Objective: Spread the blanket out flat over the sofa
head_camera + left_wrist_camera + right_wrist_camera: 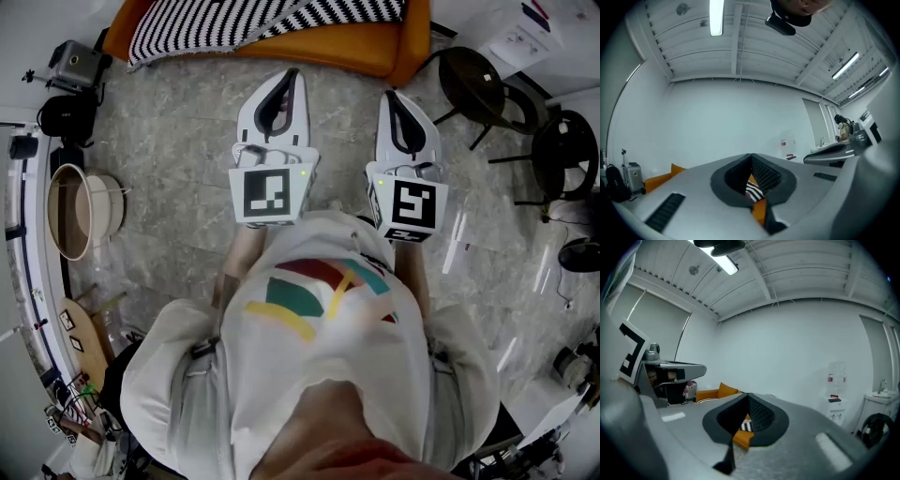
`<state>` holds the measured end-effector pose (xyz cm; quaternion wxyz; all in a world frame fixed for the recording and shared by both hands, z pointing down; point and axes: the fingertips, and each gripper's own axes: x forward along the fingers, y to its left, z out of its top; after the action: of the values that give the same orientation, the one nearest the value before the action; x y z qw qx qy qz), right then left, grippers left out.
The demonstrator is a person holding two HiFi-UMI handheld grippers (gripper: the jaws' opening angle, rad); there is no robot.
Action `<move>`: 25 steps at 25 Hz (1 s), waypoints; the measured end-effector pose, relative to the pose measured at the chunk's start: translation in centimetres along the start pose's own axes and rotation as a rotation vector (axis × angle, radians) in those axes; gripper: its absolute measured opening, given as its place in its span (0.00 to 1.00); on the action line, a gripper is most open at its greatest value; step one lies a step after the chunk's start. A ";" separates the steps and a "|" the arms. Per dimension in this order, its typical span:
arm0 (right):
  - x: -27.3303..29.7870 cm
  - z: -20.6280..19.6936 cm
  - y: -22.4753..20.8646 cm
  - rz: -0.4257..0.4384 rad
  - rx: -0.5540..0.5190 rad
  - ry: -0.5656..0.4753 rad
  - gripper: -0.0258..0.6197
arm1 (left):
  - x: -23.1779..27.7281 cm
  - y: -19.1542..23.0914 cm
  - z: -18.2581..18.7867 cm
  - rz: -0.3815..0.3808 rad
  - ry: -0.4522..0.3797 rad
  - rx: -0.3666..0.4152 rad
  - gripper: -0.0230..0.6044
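Left tool, right tool: both clenched, empty, frame centre. Blanket bunched on sofa, upper frame. Advised: open wide, grip separate edges.

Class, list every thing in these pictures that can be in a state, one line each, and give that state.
left tongs: shut, nothing between them, clear of the blanket.
right tongs: shut, empty.
striped blanket: lying on the orange sofa, held by neither tongs, covering only part of it.
orange sofa: bare at its right end.
ceiling light: on.
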<state>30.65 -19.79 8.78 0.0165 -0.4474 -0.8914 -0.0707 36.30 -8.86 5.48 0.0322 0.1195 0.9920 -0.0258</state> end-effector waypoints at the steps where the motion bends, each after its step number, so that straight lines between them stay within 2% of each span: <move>1: 0.0 0.1 -0.1 -0.002 0.001 0.000 0.04 | 0.0 0.0 0.1 0.000 -0.002 -0.002 0.06; 12: -0.2 -0.1 -0.8 0.006 0.018 0.004 0.04 | 0.3 -0.8 0.3 -0.003 -0.002 -0.002 0.06; 17: -0.8 0.2 -1.6 0.005 0.062 -0.041 0.04 | 0.1 -0.9 0.3 0.010 -0.008 -0.016 0.06; 25: -1.8 -0.6 -3.1 0.014 0.056 -0.038 0.04 | -0.1 -2.1 0.9 0.047 -0.042 -0.033 0.06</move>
<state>29.27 -23.17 8.89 0.0126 -0.4541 -0.8901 -0.0373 35.99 -10.96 4.69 0.0555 0.1416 0.9883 -0.0112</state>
